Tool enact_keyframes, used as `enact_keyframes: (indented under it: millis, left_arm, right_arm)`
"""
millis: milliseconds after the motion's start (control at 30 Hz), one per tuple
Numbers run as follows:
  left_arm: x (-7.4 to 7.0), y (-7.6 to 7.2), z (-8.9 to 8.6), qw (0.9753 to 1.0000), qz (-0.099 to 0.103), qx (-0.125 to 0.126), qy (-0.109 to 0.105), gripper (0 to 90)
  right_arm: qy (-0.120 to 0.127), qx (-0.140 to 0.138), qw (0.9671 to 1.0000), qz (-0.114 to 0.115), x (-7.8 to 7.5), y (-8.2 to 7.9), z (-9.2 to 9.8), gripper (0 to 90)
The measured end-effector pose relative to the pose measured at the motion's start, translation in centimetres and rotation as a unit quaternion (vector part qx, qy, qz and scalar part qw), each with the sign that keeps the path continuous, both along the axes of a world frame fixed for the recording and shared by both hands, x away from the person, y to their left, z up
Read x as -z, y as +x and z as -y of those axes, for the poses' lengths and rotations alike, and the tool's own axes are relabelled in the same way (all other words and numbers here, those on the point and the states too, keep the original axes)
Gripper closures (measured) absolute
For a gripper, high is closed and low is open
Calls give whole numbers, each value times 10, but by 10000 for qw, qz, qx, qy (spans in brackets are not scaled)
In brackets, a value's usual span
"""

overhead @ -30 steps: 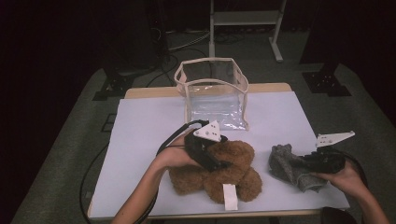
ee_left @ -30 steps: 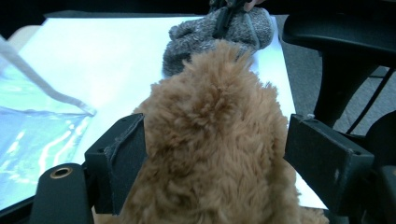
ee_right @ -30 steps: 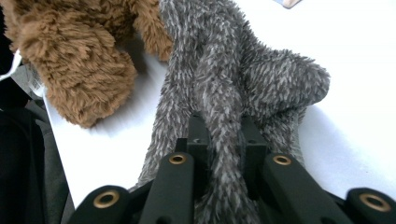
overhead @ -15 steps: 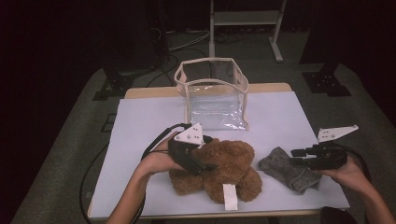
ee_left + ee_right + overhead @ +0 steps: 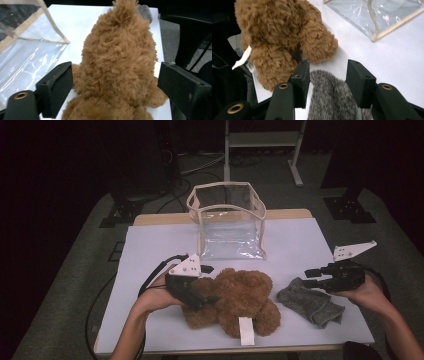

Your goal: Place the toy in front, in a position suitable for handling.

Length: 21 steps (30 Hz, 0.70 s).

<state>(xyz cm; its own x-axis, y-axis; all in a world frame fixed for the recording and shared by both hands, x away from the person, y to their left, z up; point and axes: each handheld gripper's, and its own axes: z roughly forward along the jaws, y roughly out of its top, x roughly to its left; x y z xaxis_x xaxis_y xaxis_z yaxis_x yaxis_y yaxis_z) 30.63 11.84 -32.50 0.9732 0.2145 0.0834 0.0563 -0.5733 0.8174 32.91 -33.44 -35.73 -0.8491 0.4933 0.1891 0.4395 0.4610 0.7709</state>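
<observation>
A brown teddy bear (image 5: 240,300) lies on the white table near its front edge, a white tag at its lower end. My left gripper (image 5: 210,284) is at the bear's left end, open, with one jaw on each side of the plush. In the left gripper view the bear (image 5: 117,62) fills the gap of my left gripper (image 5: 120,85) between the wide-set jaws. A grey knit cloth (image 5: 310,302) lies to the right of the bear. Just above its right part my right gripper (image 5: 308,277) hovers open. The right gripper view shows my right gripper (image 5: 329,72) with the cloth (image 5: 329,102) under the parted jaws.
A clear plastic bag (image 5: 230,220) with beige trim stands open behind the bear at the table's middle; it also appears as the bag (image 5: 27,55) and the bag (image 5: 377,15). A metal stand (image 5: 260,145) is on the floor beyond the table's far edge.
My left gripper slid leftward off the top of the bear to its left end. My right gripper let go of the grey cloth and drew back right; the cloth now lies flatter.
</observation>
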Motion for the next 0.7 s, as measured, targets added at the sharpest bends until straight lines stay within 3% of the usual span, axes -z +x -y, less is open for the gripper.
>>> enact_keyframes:
  millis: [333,700]
  left_arm:
    - [7,-1,-18,9995,-80,-312,-29,92]
    - [9,-1,-28,9990,-35,-456,1,82]
  right_arm:
    - [62,-430,9990,55,-16,19,-22,486]
    - [-36,-687,9976,81,-31,37,-46,470]
